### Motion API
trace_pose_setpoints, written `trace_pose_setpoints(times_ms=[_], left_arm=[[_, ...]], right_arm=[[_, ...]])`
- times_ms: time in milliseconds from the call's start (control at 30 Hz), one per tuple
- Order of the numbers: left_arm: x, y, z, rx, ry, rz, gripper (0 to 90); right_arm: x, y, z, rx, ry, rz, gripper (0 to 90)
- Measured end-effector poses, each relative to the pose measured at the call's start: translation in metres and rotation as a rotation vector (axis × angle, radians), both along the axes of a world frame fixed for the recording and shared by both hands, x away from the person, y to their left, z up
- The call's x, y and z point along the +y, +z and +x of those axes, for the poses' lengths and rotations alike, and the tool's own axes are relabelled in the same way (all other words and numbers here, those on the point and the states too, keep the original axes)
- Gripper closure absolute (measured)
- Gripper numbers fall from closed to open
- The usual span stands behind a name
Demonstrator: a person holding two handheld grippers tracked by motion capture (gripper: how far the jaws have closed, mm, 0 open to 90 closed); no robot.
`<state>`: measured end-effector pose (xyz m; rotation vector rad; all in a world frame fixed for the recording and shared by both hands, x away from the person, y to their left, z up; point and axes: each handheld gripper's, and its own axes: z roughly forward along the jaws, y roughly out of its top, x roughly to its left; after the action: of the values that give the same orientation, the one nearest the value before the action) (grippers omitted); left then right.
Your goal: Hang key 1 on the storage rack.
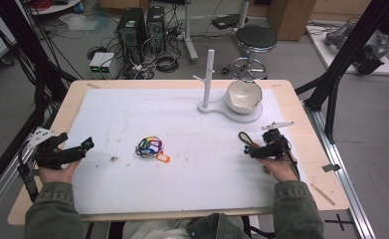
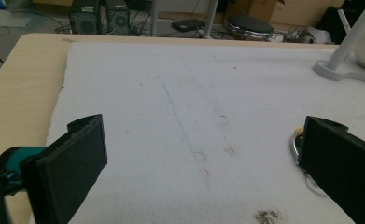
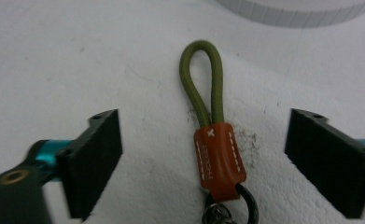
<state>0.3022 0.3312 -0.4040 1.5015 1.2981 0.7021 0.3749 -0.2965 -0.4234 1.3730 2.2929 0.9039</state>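
1. At the bottom edge of the high view, two forearms in olive-green sleeves (image 1: 50, 211) came up into the frame, each hand holding a gripper over a white mat (image 1: 192, 179) that covered most of a pale wooden table (image 1: 311, 149).
2. At the lower left of that view the left gripper (image 1: 82, 147) lay low over the mat's left border, pointing toward the centre; in the left gripper view its two black jaws stood wide apart with nothing between them but bare, lightly stained mat.
3. At the lower right the right gripper (image 1: 247, 150) pointed left and up the frame. The right gripper view showed its jaws spread wide, one on either side of a key strap (image 3: 213, 140): an olive-green cord loop held by a stitched orange-brown leather tab, with a dark ring at the bottom edge of the frame. Neither jaw touched the strap, which lay flat on the mat.
4. Near the middle of the high view, between the two grippers and well apart from both, sat a tangled bunch of coloured key tags (image 1: 151, 147), an orange tag at its lower right.
5. Farther up, right of centre, a white stand (image 1: 209, 79) with an upright post and a side peg rose from a flat base, and a white bowl (image 1: 243, 95) sat on that base beside the post.
6. Beyond the table's far edge, on the floor, were a black round stool (image 1: 255, 39), two computer towers (image 1: 141, 27) and loose cables.
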Motion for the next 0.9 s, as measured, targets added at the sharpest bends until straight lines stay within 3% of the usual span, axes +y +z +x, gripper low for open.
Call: trace_pose_setpoints(times_ms=[400,533,700,900], left_arm=[[0.0001,-0.0006,0.0003,0.001,0.005,0.006,1.7],[0.0001,-0.0007,0.0004,0.005,0.003,0.005,1.7],[0.0002,-0.0005,0.0000,0.002,0.004,0.002,1.7],[0.0004,-0.0007,0.0003,0.002,0.004,0.003,1.7]], right_arm=[[-0.0063,0.0007,0.0007,0.063,-0.019,0.028,46.5],[-0.0050,-0.0006,0.0013,0.070,-0.012,0.011,52.2],[-0.0059,-0.0001,0.0006,0.068,-0.009,-0.015,69.7],[0.0013,0.0025,-0.0016,0.044,0.016,-0.079,75.8]])
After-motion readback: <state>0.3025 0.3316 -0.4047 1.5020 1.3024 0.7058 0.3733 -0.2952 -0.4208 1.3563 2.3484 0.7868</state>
